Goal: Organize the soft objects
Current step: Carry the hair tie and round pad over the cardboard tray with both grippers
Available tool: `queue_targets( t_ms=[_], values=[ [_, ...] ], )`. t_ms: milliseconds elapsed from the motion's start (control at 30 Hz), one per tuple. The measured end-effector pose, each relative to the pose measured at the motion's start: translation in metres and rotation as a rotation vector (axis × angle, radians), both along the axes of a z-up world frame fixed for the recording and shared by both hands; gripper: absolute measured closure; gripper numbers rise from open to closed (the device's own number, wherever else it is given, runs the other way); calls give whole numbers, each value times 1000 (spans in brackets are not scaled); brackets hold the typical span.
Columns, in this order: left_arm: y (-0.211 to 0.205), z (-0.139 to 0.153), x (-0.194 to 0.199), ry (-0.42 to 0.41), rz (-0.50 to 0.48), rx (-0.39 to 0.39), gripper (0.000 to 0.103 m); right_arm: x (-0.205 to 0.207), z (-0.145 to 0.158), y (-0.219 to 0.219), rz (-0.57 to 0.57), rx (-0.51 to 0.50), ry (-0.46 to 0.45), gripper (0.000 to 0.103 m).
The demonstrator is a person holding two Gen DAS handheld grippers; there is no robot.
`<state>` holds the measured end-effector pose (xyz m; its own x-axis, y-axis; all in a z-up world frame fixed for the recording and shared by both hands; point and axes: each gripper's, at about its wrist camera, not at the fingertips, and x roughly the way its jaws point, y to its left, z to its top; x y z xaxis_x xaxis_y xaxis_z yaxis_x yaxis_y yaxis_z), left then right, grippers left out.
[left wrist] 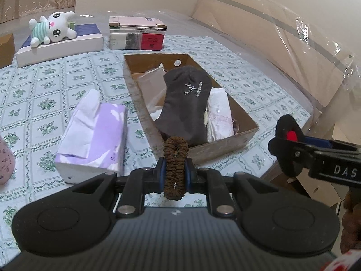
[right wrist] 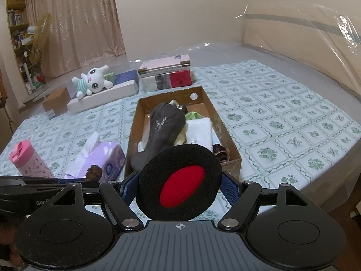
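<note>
My left gripper (left wrist: 175, 163) is shut on a brown ruffled scrunchie (left wrist: 175, 174), just in front of the near end of an open cardboard box (left wrist: 135, 94). A dark grey sock (left wrist: 185, 103) lies in the box over white cloths (left wrist: 220, 113). My right gripper (right wrist: 180, 179) is shut on a round black foam pad (right wrist: 158, 169) with a red centre, held before the same box (right wrist: 133, 135); its sock (right wrist: 162, 133) and a white towel (right wrist: 200, 133) show behind. The left wrist view shows this pad (left wrist: 286, 144) edge-on at right. The scrunchie (right wrist: 93, 172) pokes in at left of the right wrist view.
A purple tissue pack (left wrist: 94, 135) lies left of the box and a pink bottle (right wrist: 27, 160) farther left. At the back a plush bunny (left wrist: 54, 27) rests on a flat white box, beside stacked books (left wrist: 137, 33). The bed's edge (left wrist: 282, 158) drops off at right.
</note>
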<state>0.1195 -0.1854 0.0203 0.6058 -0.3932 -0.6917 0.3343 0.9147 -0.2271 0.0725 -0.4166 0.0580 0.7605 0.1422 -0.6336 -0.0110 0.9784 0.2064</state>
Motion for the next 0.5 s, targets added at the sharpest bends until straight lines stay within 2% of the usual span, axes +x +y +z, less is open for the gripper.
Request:
queue_targets(
  t_ms=[500],
  values=[
    [-30,6,31,-25,-20,-17,88,22,-6,-21,-1,-21,2,28]
  ],
)
